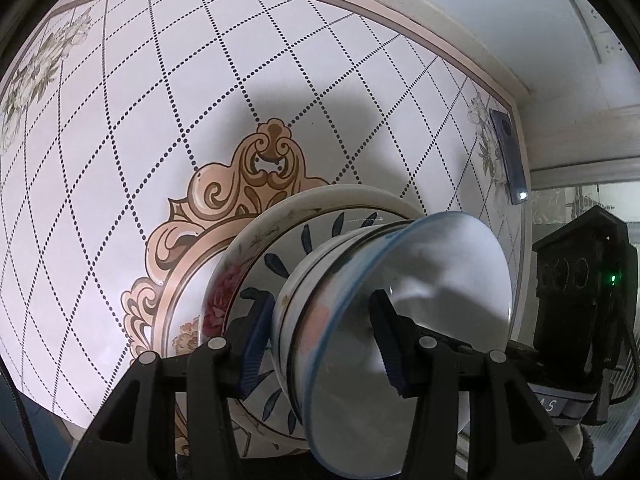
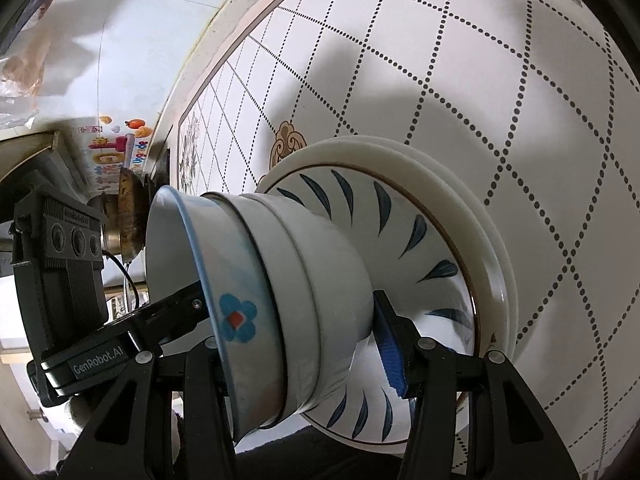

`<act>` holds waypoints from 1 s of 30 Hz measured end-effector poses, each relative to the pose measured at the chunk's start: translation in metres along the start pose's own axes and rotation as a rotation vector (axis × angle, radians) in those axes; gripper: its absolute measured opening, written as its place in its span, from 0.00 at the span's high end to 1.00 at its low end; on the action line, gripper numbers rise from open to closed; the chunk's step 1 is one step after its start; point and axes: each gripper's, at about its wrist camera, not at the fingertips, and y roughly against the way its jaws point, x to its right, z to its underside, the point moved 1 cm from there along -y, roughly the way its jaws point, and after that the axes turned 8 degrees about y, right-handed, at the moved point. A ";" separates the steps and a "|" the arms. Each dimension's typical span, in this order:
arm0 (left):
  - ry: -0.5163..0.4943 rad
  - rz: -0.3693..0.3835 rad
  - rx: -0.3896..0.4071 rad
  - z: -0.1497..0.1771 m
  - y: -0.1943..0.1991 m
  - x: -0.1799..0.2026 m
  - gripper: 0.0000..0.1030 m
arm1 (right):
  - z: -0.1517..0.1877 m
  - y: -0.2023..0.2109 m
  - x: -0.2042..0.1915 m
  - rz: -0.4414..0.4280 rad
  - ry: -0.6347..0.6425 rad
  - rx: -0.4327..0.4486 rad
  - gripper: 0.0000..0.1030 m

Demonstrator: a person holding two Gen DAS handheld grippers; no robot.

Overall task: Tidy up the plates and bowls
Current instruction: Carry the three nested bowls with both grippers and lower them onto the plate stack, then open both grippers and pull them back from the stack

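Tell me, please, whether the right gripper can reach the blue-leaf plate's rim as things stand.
Probably not yet: the right gripper looks closed on the wall of the stacked bowls, which sit in that blue-leaf plate. Its rim lies bare, so releasing would free the way.

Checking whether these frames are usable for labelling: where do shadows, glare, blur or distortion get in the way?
Left wrist view: fisheye bends the table's dotted grid; a dark shadow falls behind the stacked plates; the top bowl's inside is soft with glare. Right wrist view: same bending, a broad shadow across the table, the bowl stack fairly sharp, the background blurred.
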 end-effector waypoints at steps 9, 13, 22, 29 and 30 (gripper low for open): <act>-0.081 -0.115 0.105 0.008 0.027 0.006 0.55 | 0.004 0.008 -0.012 0.086 0.012 0.034 0.47; -0.118 -0.159 0.169 0.014 0.048 0.006 0.53 | 0.009 0.028 -0.026 0.148 0.049 0.085 0.47; -0.212 -0.200 0.283 0.038 0.088 0.003 0.37 | 0.041 0.077 -0.083 0.394 0.157 0.222 0.12; -0.257 -0.180 0.369 0.063 0.122 -0.003 0.09 | 0.085 0.103 -0.127 0.523 0.176 0.346 0.06; -0.262 -0.181 0.387 0.068 0.128 -0.004 0.06 | 0.092 0.107 -0.132 0.545 0.179 0.366 0.06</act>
